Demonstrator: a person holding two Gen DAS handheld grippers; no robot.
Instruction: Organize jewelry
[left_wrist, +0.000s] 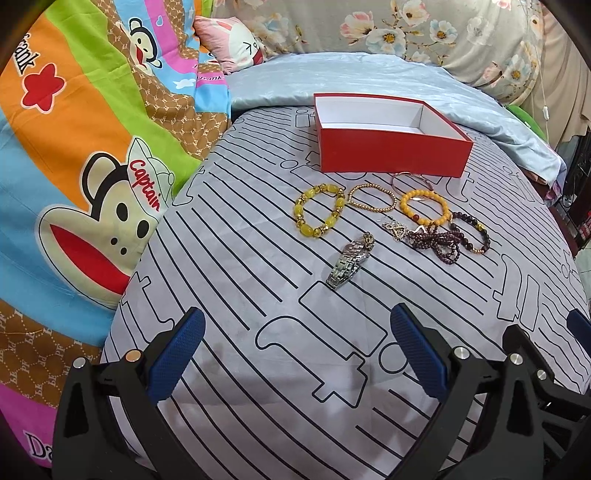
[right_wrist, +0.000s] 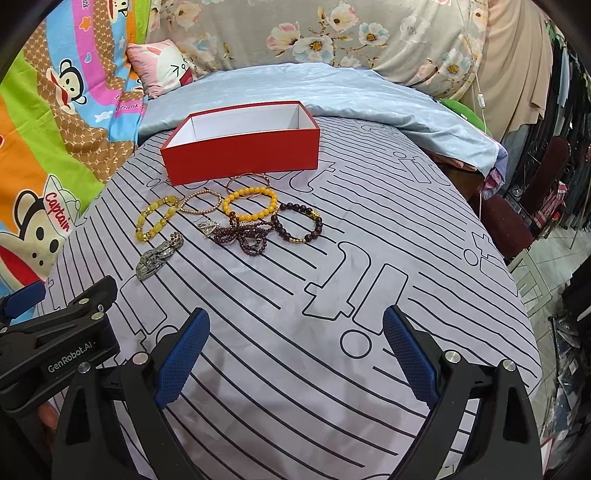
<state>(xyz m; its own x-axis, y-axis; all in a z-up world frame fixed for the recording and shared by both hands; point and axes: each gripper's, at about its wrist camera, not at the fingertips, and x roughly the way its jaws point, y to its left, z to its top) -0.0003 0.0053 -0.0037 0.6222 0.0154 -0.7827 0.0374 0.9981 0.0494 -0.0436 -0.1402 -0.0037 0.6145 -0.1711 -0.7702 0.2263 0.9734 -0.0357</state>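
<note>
Opening stage of the sort: nothing is lifted yet. The left gripper (left_wrist: 295, 354) and right gripper (right_wrist: 295, 354) both hang over the grey line-printed bedsheet (right_wrist: 369, 369) with jaws spread wide and nothing between them. The red box (right_wrist: 242, 157), white inside and apparently empty, stands at the far side of the sheet. All the jewelry lies just in front of it: a chunky yellow bead bracelet (left_wrist: 319, 210), a thin gold bead bracelet (left_wrist: 371, 197), a rose-gold bangle (left_wrist: 413, 179) close against the box wall, an orange bead bracelet (left_wrist: 424, 208), a dark bead bracelet (right_wrist: 297, 223), a tangle of garnet-coloured strands (right_wrist: 243, 236), a small silver charm (right_wrist: 208, 227) and a metal-link watch (left_wrist: 351, 264).

Judged next move: reach forward, close on one piece, probably the nearest, the watch, and carry it into the box.

Legible writing: "GenRobot.AI" on the left gripper's body in the right view; "Captain" on the cartoon quilt (left_wrist: 74, 147).
</note>
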